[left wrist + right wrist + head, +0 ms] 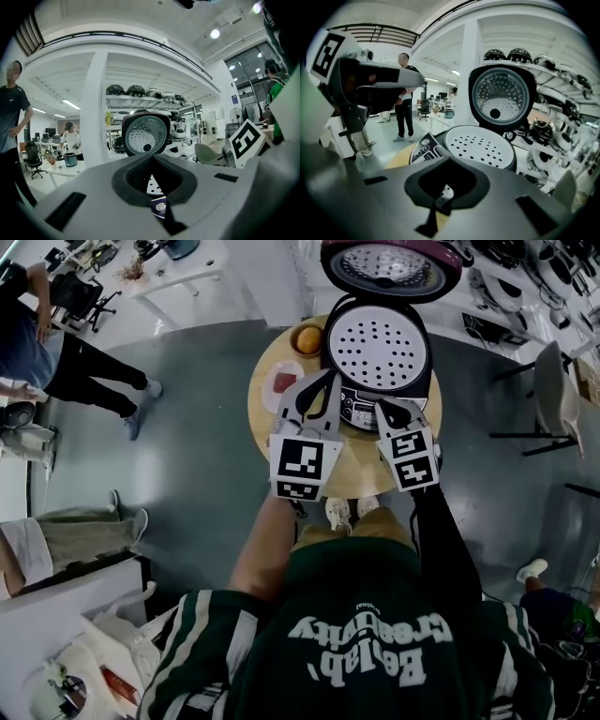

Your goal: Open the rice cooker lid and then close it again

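Rice cooker at far edge of round bench. Lid stands fully up, perforated insert exposed. My left tool and right tool both pinched together and empty, low at cooker front; I judge poised for closing. Orange and small plate at bench's left edge, off lid path. Bystanders well apart.

The head view looks steeply down from overhead onto the round table and rice cooker. Both gripper views sit close to the cooker and face it roughly level. Both share the raised lid. The left gripper view apparently sits lower.
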`<act>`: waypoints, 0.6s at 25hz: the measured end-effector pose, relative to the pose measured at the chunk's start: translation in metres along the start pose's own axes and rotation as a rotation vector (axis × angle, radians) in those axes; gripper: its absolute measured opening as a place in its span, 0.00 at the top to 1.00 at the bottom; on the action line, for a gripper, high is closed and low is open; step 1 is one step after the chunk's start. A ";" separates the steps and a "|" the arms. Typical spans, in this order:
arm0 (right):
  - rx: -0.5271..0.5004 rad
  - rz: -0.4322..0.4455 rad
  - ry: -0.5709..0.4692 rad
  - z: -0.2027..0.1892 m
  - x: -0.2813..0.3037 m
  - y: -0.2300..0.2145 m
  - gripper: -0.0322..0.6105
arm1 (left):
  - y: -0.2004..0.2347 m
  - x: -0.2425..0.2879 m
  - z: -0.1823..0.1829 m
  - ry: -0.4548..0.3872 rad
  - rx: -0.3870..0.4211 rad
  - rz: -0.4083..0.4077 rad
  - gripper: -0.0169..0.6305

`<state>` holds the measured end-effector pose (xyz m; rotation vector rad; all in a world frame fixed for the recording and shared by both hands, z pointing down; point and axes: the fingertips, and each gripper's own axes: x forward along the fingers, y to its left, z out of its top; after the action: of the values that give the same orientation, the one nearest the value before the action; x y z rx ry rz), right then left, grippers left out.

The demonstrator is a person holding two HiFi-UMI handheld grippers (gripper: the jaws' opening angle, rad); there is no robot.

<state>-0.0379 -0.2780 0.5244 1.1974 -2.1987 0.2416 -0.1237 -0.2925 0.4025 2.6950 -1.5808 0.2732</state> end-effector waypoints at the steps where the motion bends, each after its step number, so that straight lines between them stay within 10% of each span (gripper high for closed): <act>1: 0.009 -0.001 -0.006 0.000 0.000 0.000 0.94 | 0.001 0.000 0.000 0.000 0.001 -0.001 0.98; 15: 0.084 0.016 -0.043 0.002 0.000 -0.002 0.94 | 0.002 0.000 -0.001 0.003 0.002 -0.008 0.97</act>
<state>-0.0367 -0.2800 0.5223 1.2417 -2.2553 0.3206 -0.1260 -0.2934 0.4034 2.7009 -1.5690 0.2793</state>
